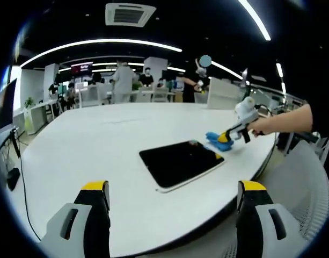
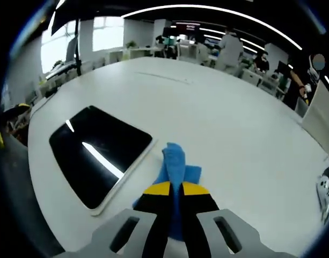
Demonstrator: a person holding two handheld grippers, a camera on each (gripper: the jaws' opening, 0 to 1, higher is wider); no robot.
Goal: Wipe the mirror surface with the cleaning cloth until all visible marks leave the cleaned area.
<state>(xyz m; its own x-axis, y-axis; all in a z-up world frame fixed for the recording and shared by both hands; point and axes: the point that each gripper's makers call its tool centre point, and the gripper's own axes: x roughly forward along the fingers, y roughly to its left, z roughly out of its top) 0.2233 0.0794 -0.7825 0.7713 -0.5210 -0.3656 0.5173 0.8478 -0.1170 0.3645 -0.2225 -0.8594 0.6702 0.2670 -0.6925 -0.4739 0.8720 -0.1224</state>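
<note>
Pinching the blue cleaning cloth (image 2: 176, 166) in the closed right gripper (image 2: 175, 189) on the white table (image 2: 234, 123), just beside the mirror (image 2: 97, 150); idling the left gripper (image 1: 174, 189), wide open, empty; wiping not yet begun, probably; next needing the cloth carried onto the glass.

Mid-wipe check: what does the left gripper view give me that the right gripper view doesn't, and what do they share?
Left gripper view alone: the left gripper with jaws wide apart over the table edge, and the person's hand holding the right gripper. Right gripper view alone: that gripper's jaws closed on the blue cloth, and ceiling light reflected in the mirror. Both: mirror, cloth beside it, white table.
</note>
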